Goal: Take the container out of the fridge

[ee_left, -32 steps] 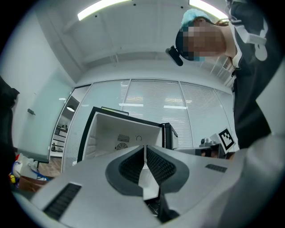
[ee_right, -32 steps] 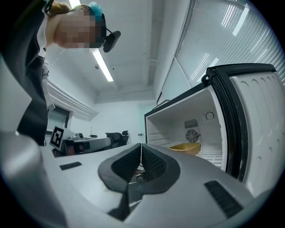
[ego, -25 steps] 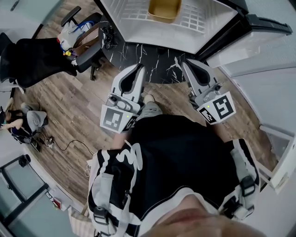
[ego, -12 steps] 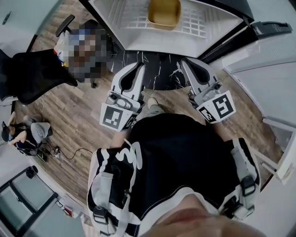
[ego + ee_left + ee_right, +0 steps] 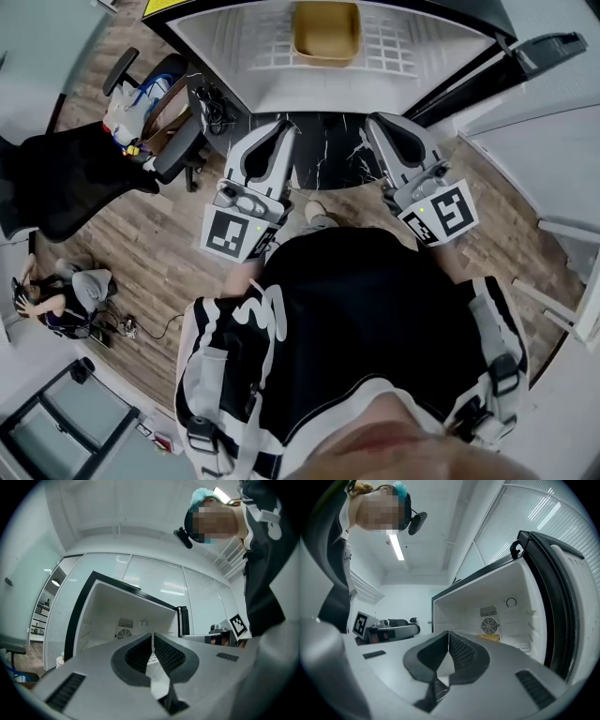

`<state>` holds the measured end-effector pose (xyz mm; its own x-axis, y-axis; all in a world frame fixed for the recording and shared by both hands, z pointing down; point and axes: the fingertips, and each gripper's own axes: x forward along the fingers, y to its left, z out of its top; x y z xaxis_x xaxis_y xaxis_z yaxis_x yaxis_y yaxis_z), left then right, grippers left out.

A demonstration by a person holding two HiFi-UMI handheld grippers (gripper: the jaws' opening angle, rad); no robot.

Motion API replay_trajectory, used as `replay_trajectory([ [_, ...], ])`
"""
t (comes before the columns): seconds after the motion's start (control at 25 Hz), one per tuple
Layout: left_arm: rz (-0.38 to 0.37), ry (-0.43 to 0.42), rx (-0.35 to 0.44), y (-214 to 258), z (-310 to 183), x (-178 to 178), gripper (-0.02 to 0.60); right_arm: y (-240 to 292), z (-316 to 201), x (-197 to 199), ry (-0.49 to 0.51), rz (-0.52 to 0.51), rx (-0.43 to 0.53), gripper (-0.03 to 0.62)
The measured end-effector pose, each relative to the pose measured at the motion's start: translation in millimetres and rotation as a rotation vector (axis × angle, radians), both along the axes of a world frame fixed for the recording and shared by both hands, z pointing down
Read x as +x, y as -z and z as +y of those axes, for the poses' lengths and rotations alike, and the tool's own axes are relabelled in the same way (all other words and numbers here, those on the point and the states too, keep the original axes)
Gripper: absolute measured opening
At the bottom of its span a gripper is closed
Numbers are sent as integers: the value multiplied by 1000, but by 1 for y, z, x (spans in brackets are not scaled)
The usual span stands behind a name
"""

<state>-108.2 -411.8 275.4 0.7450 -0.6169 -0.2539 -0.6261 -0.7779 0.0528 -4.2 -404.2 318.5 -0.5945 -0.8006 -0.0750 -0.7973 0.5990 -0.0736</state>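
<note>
My left gripper has its jaws pressed together with nothing between them. My right gripper is the same, ribbed pads meeting and empty. In the head view both point toward 12 o'clock, side by side, and stop short of the open fridge. A strip of dark marbled floor lies between their tips and the fridge's front edge. The container, a tan open-topped tub, sits on the white wire shelf at 12 o'clock, well apart from both grippers and roughly on the line between them. In the right gripper view it shows at about 3 o'clock of the jaw tips, deep in the cabinet under the round fan grille. I judge this to be the approach: the door is already open and nothing has been grasped. Next I need to spread one gripper's jaws before going in. Then I would reach toward 12 o'clock over the shelf, close on the near wall of the tub, lift slightly and draw back toward 6 o'clock.
</note>
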Motion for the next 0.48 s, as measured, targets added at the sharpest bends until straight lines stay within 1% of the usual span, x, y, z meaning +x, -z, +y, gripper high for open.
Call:
replay_trajectory([
  [0.2,-6,-49,0,-3,-9,3,23,-7,-6,3,-54,-15,-12,14],
  [0.36,-37,-68,-48,-44,-13,-3,23,-6,-7,5,-88,-29,-2,14],
  [0.4,-35,-72,-47,-44,-14,-2,23,-8,-7,5,-92,-27,-6,14],
  [0.48,-26,-85,-30,-29,-16,2,23,-13,-6,5,-94,-19,-20,14],
])
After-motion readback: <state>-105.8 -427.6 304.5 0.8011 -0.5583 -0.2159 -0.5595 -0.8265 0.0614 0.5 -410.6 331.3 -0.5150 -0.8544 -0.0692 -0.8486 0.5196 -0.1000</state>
